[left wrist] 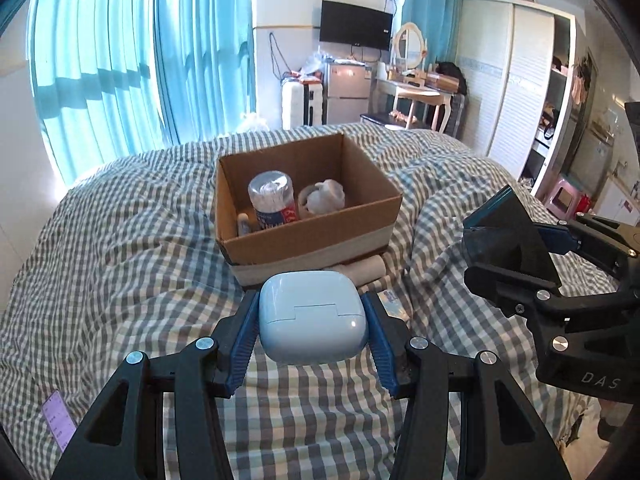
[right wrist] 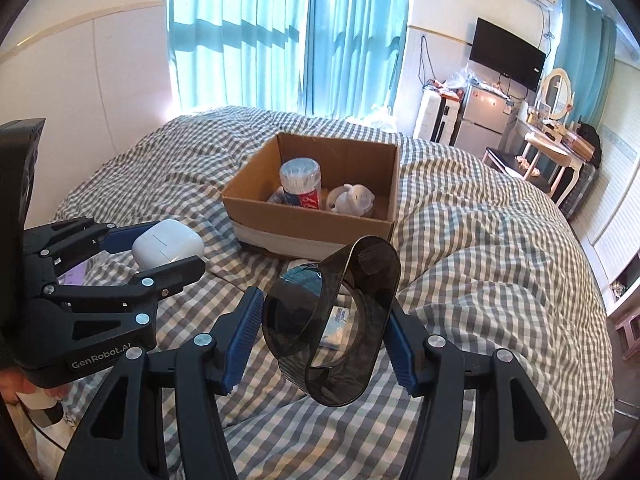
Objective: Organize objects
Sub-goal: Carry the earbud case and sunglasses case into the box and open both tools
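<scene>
Evidently both loads are bound for the open brown cardboard box (left wrist: 308, 216) on the checked bed (left wrist: 120, 248) — left tongs (left wrist: 312, 320) clamp a pale-blue plastic earbud case (left wrist: 312, 316), right tongs (right wrist: 324, 320) clamp a curled smoky translucent plastic strip (right wrist: 332, 320), both just short of it.

Gingham-covered bed (left wrist: 120, 240), open cardboard box (left wrist: 316, 236) resting on it, small packet (right wrist: 338, 330) beside

Bright daylight enters through the curtains (left wrist: 132, 60), blown out at their lower edge. Soft shadows on the bed (right wrist: 480, 248). Focus sharp. Strong fisheye bending, dark vignette at corners.
</scene>
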Available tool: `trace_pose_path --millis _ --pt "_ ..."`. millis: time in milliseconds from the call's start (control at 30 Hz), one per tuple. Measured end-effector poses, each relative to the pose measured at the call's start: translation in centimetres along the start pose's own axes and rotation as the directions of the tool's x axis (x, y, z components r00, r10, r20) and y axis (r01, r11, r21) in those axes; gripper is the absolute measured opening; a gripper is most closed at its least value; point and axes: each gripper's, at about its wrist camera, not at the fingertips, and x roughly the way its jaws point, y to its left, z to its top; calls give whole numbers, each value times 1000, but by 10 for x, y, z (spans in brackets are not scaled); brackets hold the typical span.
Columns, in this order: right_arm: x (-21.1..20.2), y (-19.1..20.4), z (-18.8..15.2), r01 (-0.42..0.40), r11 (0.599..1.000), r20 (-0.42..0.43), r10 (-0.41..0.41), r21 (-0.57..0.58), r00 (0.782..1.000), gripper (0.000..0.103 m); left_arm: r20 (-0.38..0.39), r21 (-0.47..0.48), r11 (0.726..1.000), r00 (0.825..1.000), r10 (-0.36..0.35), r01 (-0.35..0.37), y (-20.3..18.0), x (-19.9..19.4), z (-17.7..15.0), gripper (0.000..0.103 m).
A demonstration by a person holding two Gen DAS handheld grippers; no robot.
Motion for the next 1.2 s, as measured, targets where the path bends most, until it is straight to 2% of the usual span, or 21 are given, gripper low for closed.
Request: trace_pose_path --millis 167,267,533,700,867,1000,1200 --pt "-13 4 17 16 1000 20 -16 -18 1000 58 59 -26 1000 998 14 -13 9 -20 19 52" --pt "-24 9 40 29 998 65 -25 -59 998 58 93 -37 999 995 37 -33 17 -25 35 52" --pt "-6 -2 95 10 998 103 -4 -59 995 58 100 -42 997 992 70 -66 32 7 81 52" --pt "33 -18 127 2 999 89 1 -37 996 58 65 -63 996 995 70 -65 46 55 104 52" --pt "85 -36 149 -22 1000 47 22 2 999 58 -12 -61 996 998 69 -70 54 114 113 52" --pt "132 -48 153 -35 999 -16 35 15 999 58 -65 -51 997 996 60 -63 53 156 112 52" --pt "188 -55 151 -42 999 -86 43 7 995 58 -113 -46 998 993 31 -36 55 197 105 52"
